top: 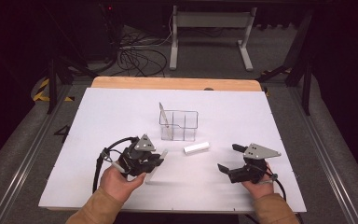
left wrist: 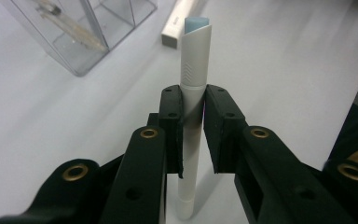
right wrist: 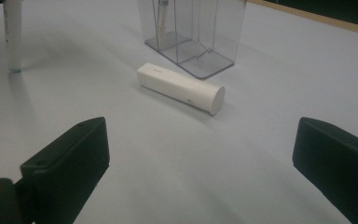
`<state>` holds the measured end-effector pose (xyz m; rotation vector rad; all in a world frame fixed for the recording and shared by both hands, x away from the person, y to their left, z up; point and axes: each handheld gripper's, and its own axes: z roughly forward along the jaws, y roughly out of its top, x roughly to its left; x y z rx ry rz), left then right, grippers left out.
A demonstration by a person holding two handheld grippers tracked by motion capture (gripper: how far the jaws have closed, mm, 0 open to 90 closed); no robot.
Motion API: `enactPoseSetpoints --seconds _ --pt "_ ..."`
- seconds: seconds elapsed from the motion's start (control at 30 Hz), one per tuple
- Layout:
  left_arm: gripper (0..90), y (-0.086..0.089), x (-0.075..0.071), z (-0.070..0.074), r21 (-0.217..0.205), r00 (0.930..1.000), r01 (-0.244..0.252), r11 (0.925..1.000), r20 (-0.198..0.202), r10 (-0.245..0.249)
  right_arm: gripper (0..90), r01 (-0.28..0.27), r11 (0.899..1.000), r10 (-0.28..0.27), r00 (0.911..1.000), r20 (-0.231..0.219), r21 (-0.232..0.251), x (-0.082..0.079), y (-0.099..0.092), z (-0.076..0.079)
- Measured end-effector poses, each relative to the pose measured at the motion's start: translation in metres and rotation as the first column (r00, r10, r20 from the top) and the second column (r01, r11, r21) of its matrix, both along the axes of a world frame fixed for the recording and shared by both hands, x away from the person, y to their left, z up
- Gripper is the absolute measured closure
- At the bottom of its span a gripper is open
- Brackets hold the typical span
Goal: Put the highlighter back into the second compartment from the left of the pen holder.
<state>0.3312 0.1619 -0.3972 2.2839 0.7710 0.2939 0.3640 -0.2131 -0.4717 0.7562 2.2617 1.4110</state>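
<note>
Overhead, the left gripper [top: 154,161] clamps a slim white pen [top: 157,164] in front of the clear organizer [top: 179,125]; the right gripper [top: 229,159] rests with jaws spread, holding nothing. Left gripper view: pads pinch the pen [left wrist: 192,93] mid-barrel, blue tip upward. Right gripper view: a white cylinder [right wrist: 181,88] lies on the table [right wrist: 168,154] between the parted jaws and the organizer [right wrist: 193,32].

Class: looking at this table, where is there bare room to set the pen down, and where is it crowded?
Free: the white sheet left of the clear organizer, and right of it toward the far edge. Crowded: the middle front, where the white case lies between the left hand-held gripper clamping the pen and the right hand-held gripper.
</note>
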Motion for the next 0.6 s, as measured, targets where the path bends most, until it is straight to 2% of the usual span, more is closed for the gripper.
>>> enactPoseSetpoints --seconds 0.2,0.27,0.4,0.6 --pt "77.8 0.005 -0.002 0.010 -0.062 0.9989 -0.007 0.9981 0.046 0.010 4.2 0.000 1.000 0.000 1.0000 -0.001 0.000 0.000 0.000 0.000" --pt "77.8 0.006 -0.002 0.013 -0.094 0.9980 -0.011 0.9955 0.061 0.017 4.2 -0.001 1.000 0.001 1.0000 0.000 -0.001 0.000 0.000 0.000" --pt "77.8 0.008 -0.001 0.020 -0.131 0.9966 -0.012 0.9913 0.079 0.022 4.2 0.000 1.000 0.000 1.0000 -0.003 0.002 0.000 0.000 0.000" --pt "77.8 0.006 0.003 0.025 -0.146 0.9955 -0.010 0.9892 0.092 0.023 4.2 0.001 1.000 -0.001 1.0000 -0.004 0.002 0.000 0.000 0.000"
